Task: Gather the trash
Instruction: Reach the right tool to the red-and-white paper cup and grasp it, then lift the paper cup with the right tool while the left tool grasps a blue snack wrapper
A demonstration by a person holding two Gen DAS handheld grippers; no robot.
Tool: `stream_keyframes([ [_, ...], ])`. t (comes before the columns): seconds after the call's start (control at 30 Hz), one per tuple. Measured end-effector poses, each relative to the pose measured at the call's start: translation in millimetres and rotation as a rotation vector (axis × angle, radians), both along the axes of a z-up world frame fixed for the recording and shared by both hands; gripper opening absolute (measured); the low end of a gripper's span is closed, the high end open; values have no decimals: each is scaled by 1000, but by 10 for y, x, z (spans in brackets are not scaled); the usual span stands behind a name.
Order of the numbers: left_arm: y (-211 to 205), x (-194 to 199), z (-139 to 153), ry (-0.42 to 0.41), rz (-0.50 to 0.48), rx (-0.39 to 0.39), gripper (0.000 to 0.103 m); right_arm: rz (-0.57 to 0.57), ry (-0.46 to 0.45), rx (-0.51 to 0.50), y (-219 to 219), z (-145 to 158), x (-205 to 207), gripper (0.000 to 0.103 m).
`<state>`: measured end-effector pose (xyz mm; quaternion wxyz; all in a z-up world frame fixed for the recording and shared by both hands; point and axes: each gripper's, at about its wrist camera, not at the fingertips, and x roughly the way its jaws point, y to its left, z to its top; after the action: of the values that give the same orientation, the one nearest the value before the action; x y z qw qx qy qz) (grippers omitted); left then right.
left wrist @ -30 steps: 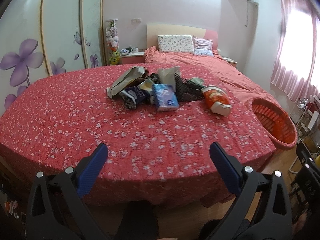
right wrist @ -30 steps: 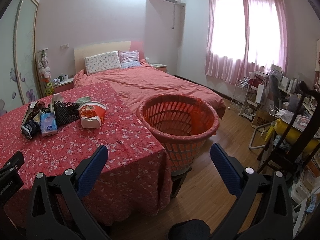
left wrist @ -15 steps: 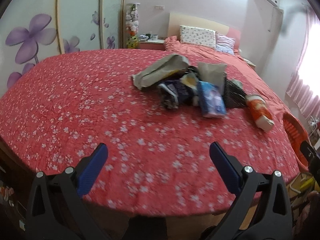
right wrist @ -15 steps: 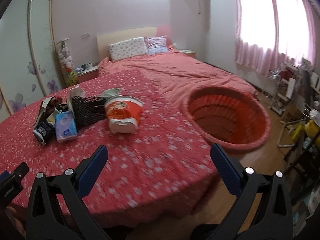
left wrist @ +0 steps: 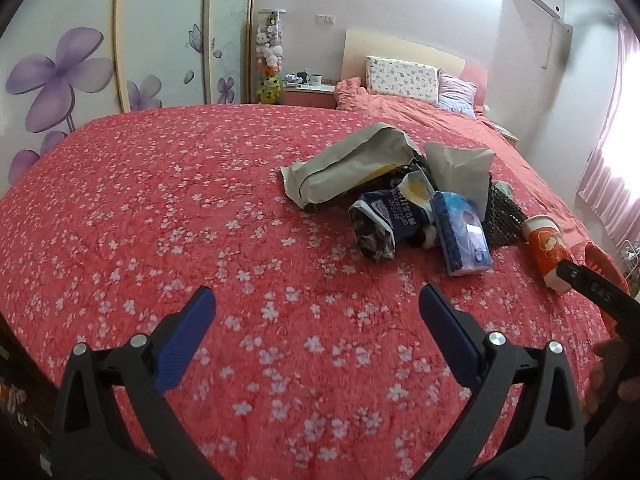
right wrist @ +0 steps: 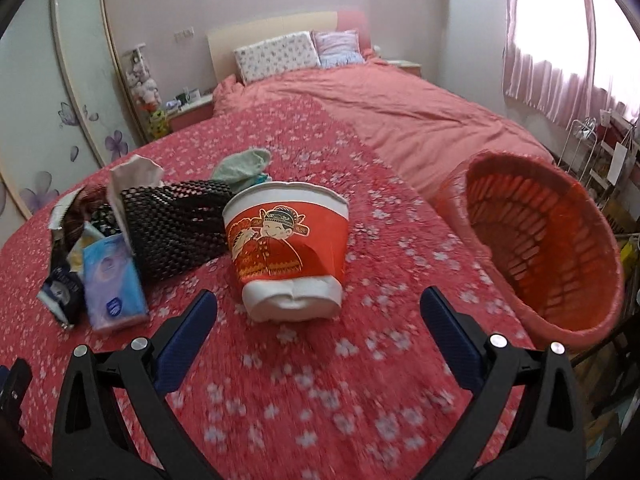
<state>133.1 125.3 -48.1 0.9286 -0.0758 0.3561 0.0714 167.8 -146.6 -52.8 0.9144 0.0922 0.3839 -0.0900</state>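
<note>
A pile of trash lies on the red flowered cloth: a grey mailer bag (left wrist: 352,168), a dark snack wrapper (left wrist: 380,220), a blue tissue pack (left wrist: 464,236) (right wrist: 112,280), black mesh (right wrist: 172,232) and a red and white noodle cup (right wrist: 288,248) (left wrist: 548,252) on its side. My right gripper (right wrist: 318,320) is open, just short of the cup. My left gripper (left wrist: 316,320) is open and empty, well short of the pile. An orange basket (right wrist: 548,256) stands right of the cup.
The bed (right wrist: 400,112) with two pillows (right wrist: 276,54) lies beyond the cloth. Wardrobe doors with purple flowers (left wrist: 60,72) stand on the left. A wire rack (right wrist: 592,152) and pink curtains (right wrist: 552,40) are on the right.
Both grippers have moved forward over the cloth toward the trash. The noodle cup now sits close in front of my right gripper. Both stay open.
</note>
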Motion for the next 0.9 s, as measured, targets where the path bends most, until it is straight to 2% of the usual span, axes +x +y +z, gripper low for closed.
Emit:
stream_keyframes([
  [0.17, 27, 120, -31, 10, -11, -20, 99, -3, 30, 17, 20, -64, 128, 99],
  [0.37, 44, 239, -45, 6, -19, -33, 99, 8, 58, 46, 45, -88, 238, 87],
  [0.5, 47, 338, -36, 1, -36, -48, 99, 15, 47, 28, 76, -63, 251, 84],
  [0.57, 44, 400, -20, -2, -49, -62, 99, 24, 42, 14, 106, -46, 275, 75],
  [0.6, 37, 431, -15, -2, -54, -67, 99, 28, 43, 6, 120, -43, 287, 75],
  [0.7, 19, 537, -4, 1, -71, -84, 96, 35, 35, -9, 131, -46, 279, 74],
  [0.9, 2, 781, -58, 39, -93, -90, 82, 36, 31, -14, 73, -47, 234, 74],
])
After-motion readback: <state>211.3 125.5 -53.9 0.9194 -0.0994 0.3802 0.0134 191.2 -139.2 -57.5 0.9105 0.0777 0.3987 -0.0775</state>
